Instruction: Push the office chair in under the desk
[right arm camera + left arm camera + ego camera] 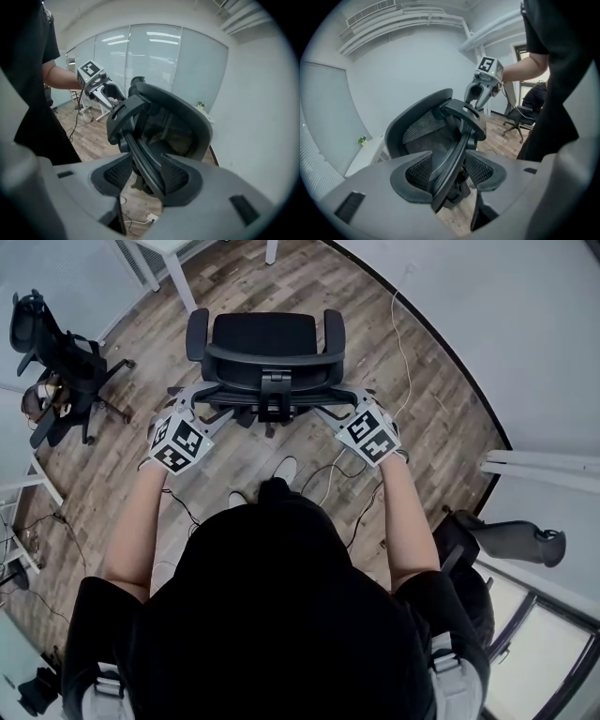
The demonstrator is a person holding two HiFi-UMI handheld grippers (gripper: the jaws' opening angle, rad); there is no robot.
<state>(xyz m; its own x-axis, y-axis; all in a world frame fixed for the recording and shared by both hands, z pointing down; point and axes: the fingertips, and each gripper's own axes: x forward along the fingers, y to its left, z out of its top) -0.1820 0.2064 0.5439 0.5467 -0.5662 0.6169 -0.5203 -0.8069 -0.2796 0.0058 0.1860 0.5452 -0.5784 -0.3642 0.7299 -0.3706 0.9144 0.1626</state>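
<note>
- The left gripper (pixel 450 172) and right gripper (pixel 145 176) are both spread, with the chair (pixel 262 334) back's rim between the jaws. It seems unclamped, so a push could slip off.
- A loose cable (pixel 328 479) on the wood floor (pixel 239 451) could trip the feet.
- The chair stands short of the white bench (pixel 176 268). An uneven shove may swivel an armrest into it.
- Beyond are a spare chair (pixel 66 362) at left and a curved wall (pixel 487 324) at right.

1. The wheeled base of the black mesh-backed office chair (pixel 265 343) is mostly hidden under its seat in the head view.
2. The white worktop (pixel 178 282) is cut off by the top edge; only a corner and leg show.
3. The left tool (pixel 449 172) and right tool (pixel 146 177) cover the chair's lower half with their grey bodies; whether their pads (pixel 413 175) touch the backrest bar is unclear.
4. The small green plant (pixel 361 139) is too small to make out.
</note>
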